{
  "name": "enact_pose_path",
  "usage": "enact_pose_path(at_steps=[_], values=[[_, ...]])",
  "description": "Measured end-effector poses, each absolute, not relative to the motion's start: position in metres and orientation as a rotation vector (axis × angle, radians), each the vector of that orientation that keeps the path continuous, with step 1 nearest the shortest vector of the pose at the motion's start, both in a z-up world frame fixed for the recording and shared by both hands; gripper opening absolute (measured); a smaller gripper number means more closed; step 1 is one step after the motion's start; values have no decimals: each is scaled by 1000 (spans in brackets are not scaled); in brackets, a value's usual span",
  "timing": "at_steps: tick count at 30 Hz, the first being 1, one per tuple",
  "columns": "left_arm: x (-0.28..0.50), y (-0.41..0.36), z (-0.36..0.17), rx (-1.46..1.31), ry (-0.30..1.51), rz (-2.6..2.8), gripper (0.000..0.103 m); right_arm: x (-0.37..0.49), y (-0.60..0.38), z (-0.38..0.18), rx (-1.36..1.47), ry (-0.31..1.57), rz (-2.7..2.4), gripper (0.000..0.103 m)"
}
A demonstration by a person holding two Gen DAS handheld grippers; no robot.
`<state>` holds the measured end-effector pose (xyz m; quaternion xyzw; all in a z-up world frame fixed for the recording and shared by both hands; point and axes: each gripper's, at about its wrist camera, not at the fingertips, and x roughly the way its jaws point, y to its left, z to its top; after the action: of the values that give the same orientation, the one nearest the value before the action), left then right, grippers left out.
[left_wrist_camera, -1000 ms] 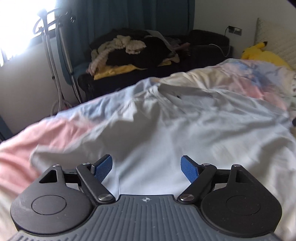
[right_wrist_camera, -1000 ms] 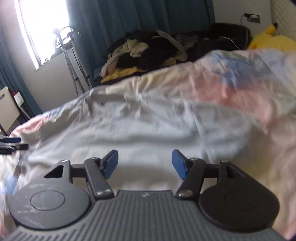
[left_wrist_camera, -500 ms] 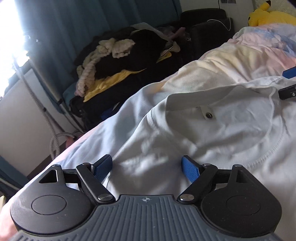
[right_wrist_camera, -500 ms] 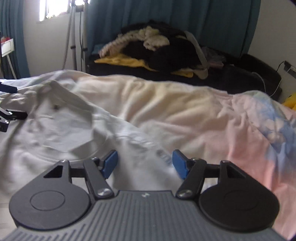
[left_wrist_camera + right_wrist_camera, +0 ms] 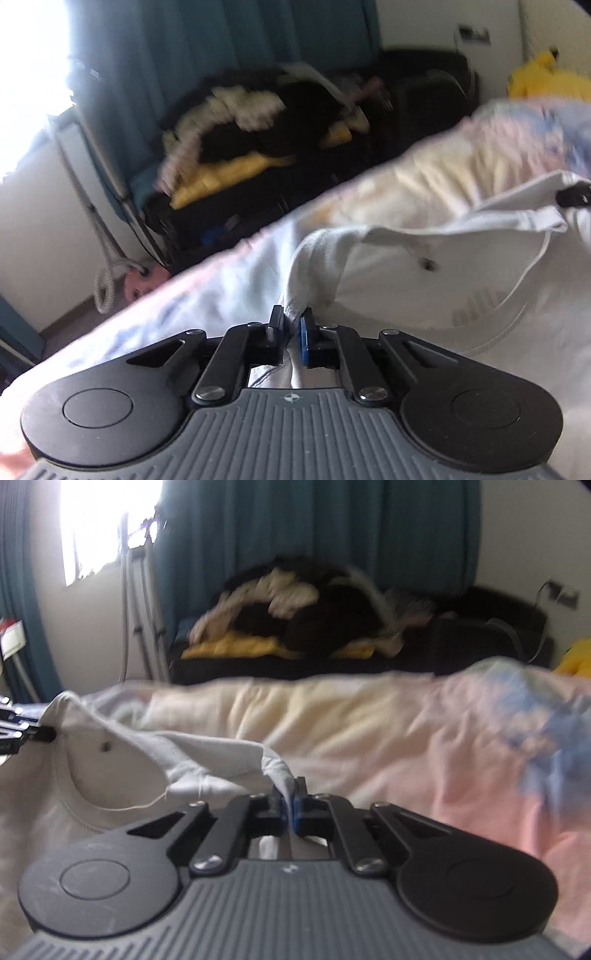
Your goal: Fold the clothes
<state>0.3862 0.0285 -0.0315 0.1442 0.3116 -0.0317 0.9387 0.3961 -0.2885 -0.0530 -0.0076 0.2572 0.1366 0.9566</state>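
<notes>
Grasp step under way, judged from both wrist views. White T-shirt (image 5: 461, 288) lies spread on the pastel duvet (image 5: 406, 738), neckline facing the cameras. Left gripper (image 5: 291, 325) is closing, pads already pinching a bunched fold at the shoulder on one side of the neckline. Right gripper (image 5: 287, 805) is clenched on the shoulder fabric at the neckline's other side; cloth pulls up into a small peak there. Far beyond the neckline, a clothes pile (image 5: 295, 616) sits on a dark couch. Next move probably calls for lifting both shoulders together, evenly, keeping the cloth taut between the grips so the fold line stays straight.
</notes>
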Motion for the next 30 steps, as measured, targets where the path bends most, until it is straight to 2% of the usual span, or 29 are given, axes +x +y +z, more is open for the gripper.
enact_pose_path(at_steps=[8, 13, 16, 23, 26, 28, 29, 30], values=[[397, 17, 39, 241, 465, 106, 8, 394, -287, 33, -22, 322, 198, 4], [449, 6, 47, 233, 451, 133, 8, 433, -284, 58, -32, 271, 133, 4], [487, 0, 28, 233, 477, 141, 8, 471, -281, 47, -57, 290, 107, 4], [556, 2, -64, 248, 638, 133, 9, 543, -276, -34, -56, 438, 121, 5], [566, 8, -91, 244, 681, 125, 13, 558, -274, -64, -50, 497, 124, 7], [568, 12, -99, 246, 692, 110, 15, 566, -272, -82, -43, 534, 123, 12], [567, 14, -98, 246, 695, 100, 16, 567, -271, -87, -32, 545, 117, 20], [567, 15, -97, 245, 699, 92, 22, 568, -271, -89, -17, 553, 110, 23]])
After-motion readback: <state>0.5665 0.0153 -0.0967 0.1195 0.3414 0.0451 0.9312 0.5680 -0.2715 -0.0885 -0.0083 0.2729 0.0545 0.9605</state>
